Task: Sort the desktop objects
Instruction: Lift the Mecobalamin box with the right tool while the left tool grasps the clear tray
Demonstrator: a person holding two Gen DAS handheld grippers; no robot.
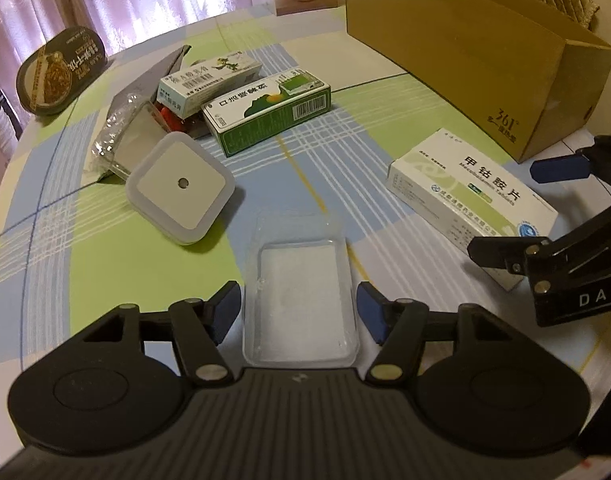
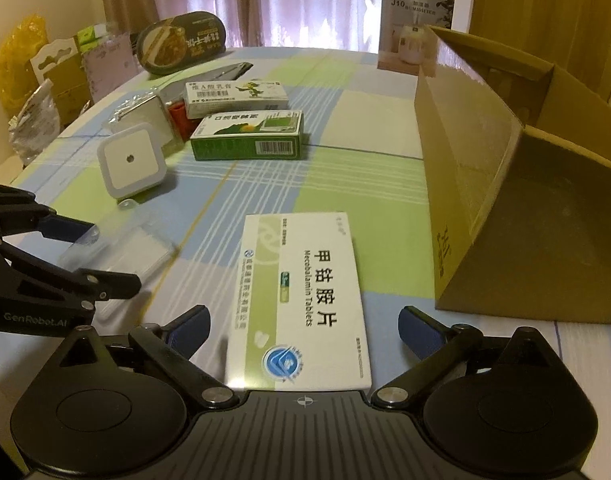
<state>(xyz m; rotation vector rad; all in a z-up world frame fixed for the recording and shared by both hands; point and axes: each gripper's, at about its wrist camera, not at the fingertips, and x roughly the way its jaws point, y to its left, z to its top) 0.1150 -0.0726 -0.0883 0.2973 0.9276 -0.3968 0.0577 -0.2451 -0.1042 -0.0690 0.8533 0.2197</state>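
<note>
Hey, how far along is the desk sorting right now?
Nothing looks sorted yet: the part of the cardboard box that shows is empty. In hand: the open left gripper straddles the clear plastic tray, and the open right gripper straddles the white Mecobalamin tablet box; neither is gripped. Left on the table: the green medicine box, white ointment box, square night light and oval food container.

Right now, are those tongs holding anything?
No. Left tongs straddle the clear tray, right tongs the white box; both open.
</note>
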